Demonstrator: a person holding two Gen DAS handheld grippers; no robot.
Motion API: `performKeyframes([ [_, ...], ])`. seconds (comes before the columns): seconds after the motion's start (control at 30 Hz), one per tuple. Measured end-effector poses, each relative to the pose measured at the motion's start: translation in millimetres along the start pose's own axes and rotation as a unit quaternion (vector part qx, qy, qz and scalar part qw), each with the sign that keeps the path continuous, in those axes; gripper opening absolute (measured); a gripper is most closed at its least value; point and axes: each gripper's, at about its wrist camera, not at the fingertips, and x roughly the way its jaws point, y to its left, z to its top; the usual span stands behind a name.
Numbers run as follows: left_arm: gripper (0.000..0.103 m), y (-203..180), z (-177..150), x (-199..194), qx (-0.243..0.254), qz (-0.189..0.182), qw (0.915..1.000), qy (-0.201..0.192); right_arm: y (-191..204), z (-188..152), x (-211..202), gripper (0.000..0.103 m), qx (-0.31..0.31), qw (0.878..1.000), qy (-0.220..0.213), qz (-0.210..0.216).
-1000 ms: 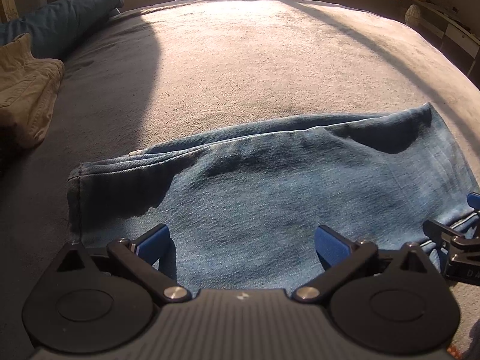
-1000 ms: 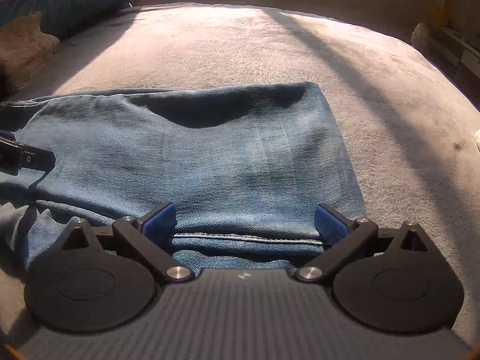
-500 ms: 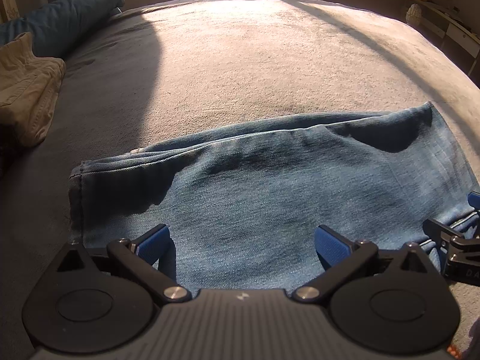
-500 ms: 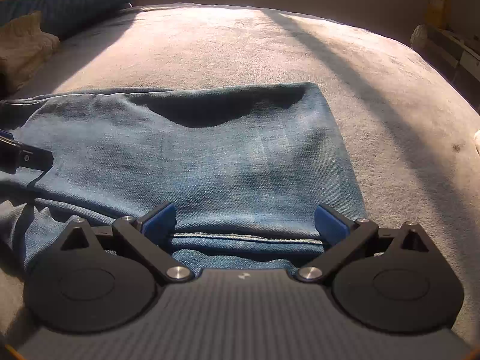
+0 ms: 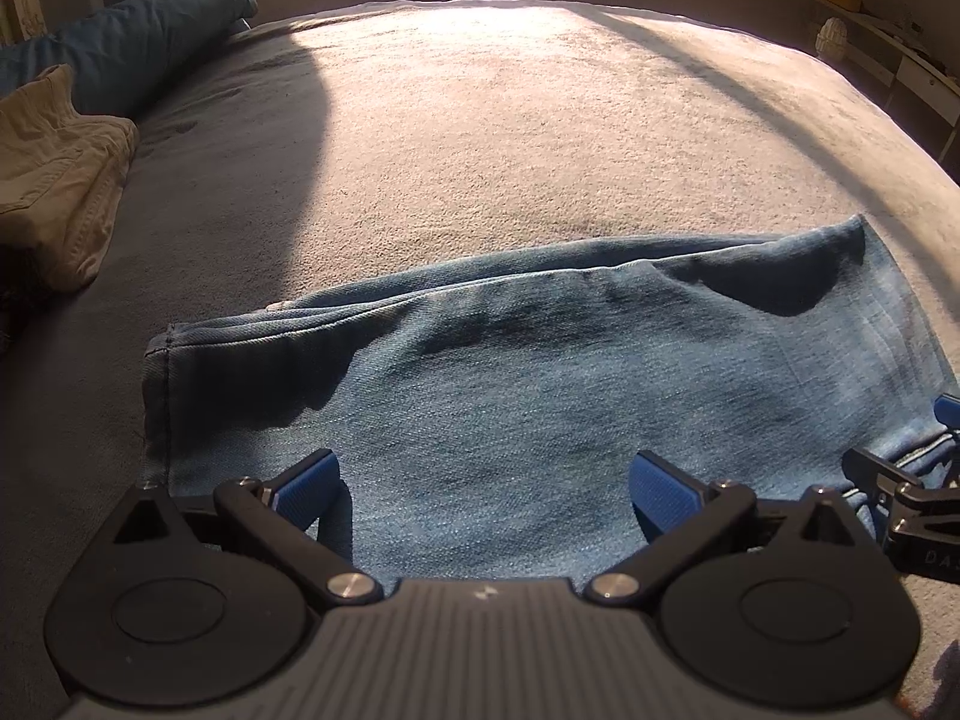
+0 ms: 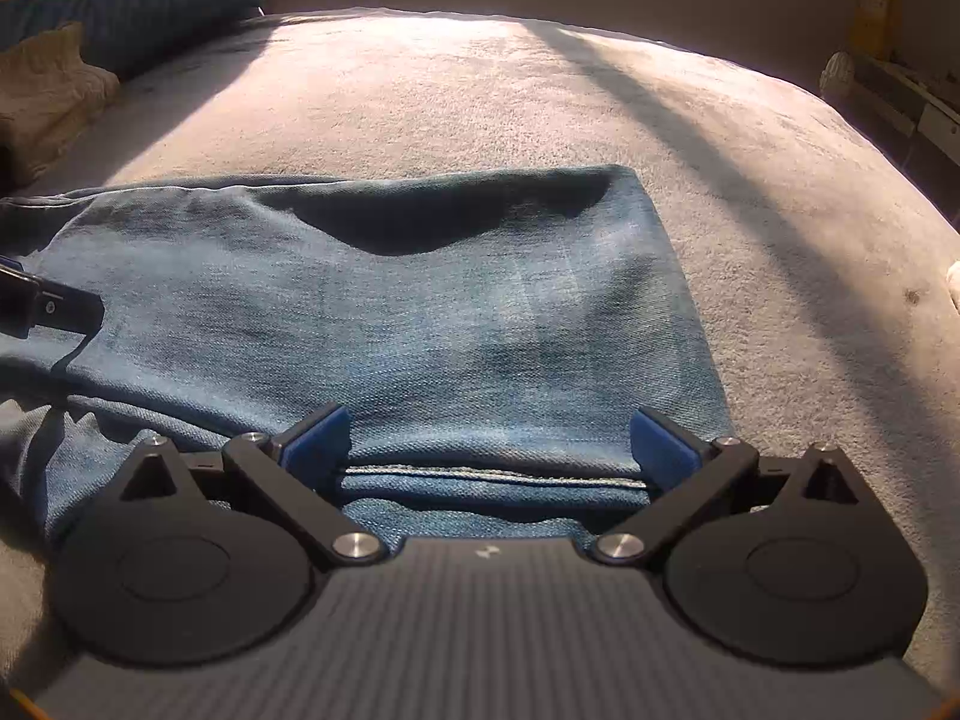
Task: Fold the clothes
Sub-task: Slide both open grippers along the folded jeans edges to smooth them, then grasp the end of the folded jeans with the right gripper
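Blue jeans lie folded flat across the near part of a grey bed, hem end to the left in the left wrist view. My left gripper hovers open over the near edge of the denim, blue pads wide apart, nothing held. In the right wrist view the same jeans spread ahead, with a stitched fold edge just in front of my right gripper, which is also open. The right gripper's finger shows at the right edge of the left wrist view, and the left gripper's finger at the left edge of the right wrist view.
The grey bed cover stretches far ahead, part in sunlight. A beige folded garment and a dark blue pillow lie at the far left. Shelving stands beyond the bed's right side.
Both grippers have stayed open and almost still; the views have barely shifted. The jeans lie as before.
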Motion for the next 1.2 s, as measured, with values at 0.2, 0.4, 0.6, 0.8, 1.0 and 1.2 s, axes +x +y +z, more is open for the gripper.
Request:
performKeyframes([
  [0.2, 0.103, -9.0, 7.6, -10.8, 0.024, -0.022, 0.9988, -0.037, 0.4, 0.8, 0.6, 0.101, -0.001, 1.0, 0.001, -0.001],
  [0.4, 0.103, -19.3, -2.5, 4.7, 0.051, -0.054, 0.9965, -0.039, 0.3, 1.1, 0.8, 0.101, -0.001, 1.0, 0.001, -0.002],
  [0.6, 0.103, -18.8, -9.0, 7.9, 0.063, -0.049, 0.9961, -0.04, -17.1, 18.1, -10.6, 0.1, 0.02, 0.999, -0.03, 0.018],
  [0.8, 0.103, -15.3, -8.5, 7.5, 0.056, -0.05, 0.9964, -0.039, -53.3, 44.7, -19.0, 0.099, 0.077, 0.994, -0.067, 0.039],
  [1.0, 0.103, -12.2, -8.1, 7.1, 0.055, -0.057, 0.9961, -0.039, -135.1, 63.5, 28.9, 0.084, 0.241, 0.957, -0.017, 0.159],
  [1.2, 0.103, -12.1, -8.2, 7.5, 0.057, -0.056, 0.9961, -0.038, -163.2, 60.3, 78.4, 0.061, 0.306, 0.929, 0.028, 0.205],
])
